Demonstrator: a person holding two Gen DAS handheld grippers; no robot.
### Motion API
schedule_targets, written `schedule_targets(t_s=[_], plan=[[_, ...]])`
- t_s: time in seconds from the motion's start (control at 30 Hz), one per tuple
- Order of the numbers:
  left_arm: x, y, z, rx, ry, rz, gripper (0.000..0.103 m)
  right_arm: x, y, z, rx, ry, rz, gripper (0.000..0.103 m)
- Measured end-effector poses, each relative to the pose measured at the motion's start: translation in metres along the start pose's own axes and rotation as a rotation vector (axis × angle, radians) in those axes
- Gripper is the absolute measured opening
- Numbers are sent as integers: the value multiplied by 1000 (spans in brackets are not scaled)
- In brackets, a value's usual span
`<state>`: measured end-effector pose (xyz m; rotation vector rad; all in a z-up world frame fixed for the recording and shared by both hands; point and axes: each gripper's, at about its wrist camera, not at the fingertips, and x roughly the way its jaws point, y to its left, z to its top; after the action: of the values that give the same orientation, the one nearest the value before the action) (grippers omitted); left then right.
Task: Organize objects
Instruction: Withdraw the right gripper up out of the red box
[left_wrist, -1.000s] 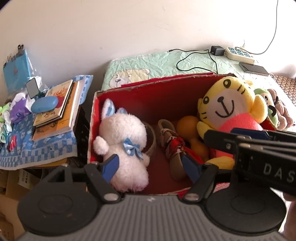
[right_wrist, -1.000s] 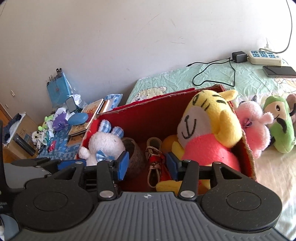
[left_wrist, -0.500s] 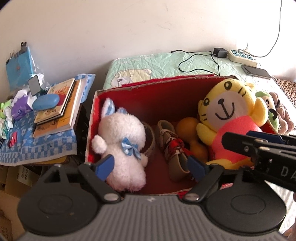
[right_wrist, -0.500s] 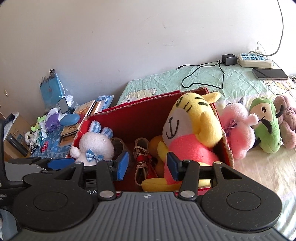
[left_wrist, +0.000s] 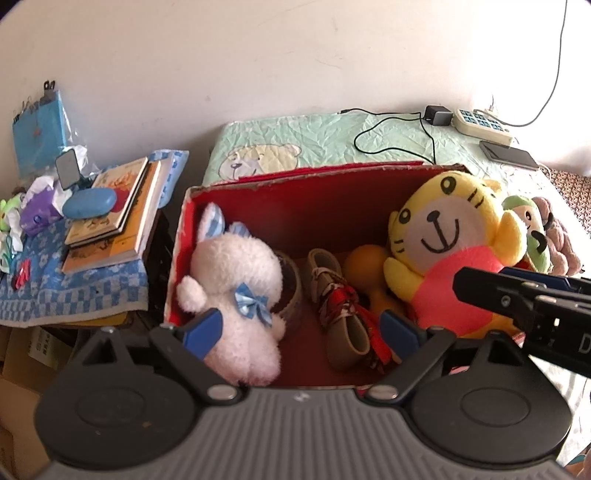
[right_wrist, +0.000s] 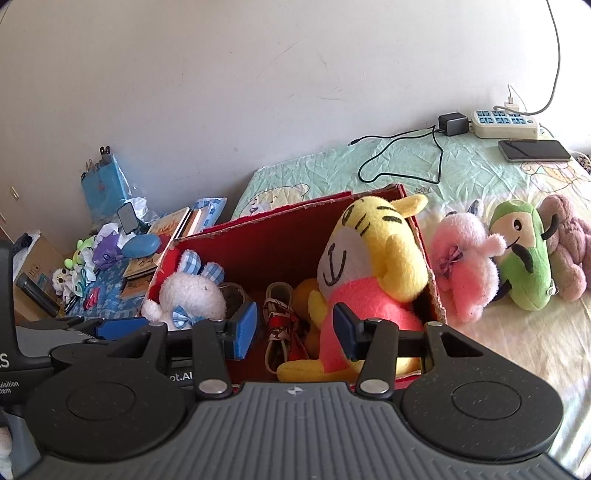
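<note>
A: Where do we stand?

B: We hold both grippers above the near edge of the red box (left_wrist: 258, 177). Our left gripper (left_wrist: 301, 330) has its jaws wide apart and empty; our right gripper (right_wrist: 293, 328) is parted too, narrower, gripping nothing.

A: What is packed?

B: 2 plush toys sit inside: the rabbit (left_wrist: 240, 295) at the left wall, the tiger (right_wrist: 373, 273) upright against the right wall, with a boot (left_wrist: 340, 314) and an orange toy (left_wrist: 365, 258) between them.

A: And what is left?

B: 3 plush toys lie on the bed (right_wrist: 517, 347), outside the box's right wall: the pink one (right_wrist: 465, 266) nearest, then the green one (right_wrist: 524, 254), then the brown one (right_wrist: 569, 247). All are to the right of our right gripper, so we judge that hand nearer. The pink toy stands roughly upright, leaning on the green one.

A: The surroundings?

B: A soft quilted sheet, a plain wall behind, a cluttered side table (left_wrist: 74, 291) to the left
</note>
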<state>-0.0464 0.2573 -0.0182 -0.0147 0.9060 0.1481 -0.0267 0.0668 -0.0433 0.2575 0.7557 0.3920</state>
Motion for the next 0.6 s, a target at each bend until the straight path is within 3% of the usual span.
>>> schedule_targets(t_s=[0.43, 0.6], plan=[[-8, 7, 14, -16, -35, -35, 94, -5, -2, 10, 14, 11, -12, 52], [-8, 6, 17, -19, -46, -82, 98, -5, -7, 13, 33, 26, -9, 54]])
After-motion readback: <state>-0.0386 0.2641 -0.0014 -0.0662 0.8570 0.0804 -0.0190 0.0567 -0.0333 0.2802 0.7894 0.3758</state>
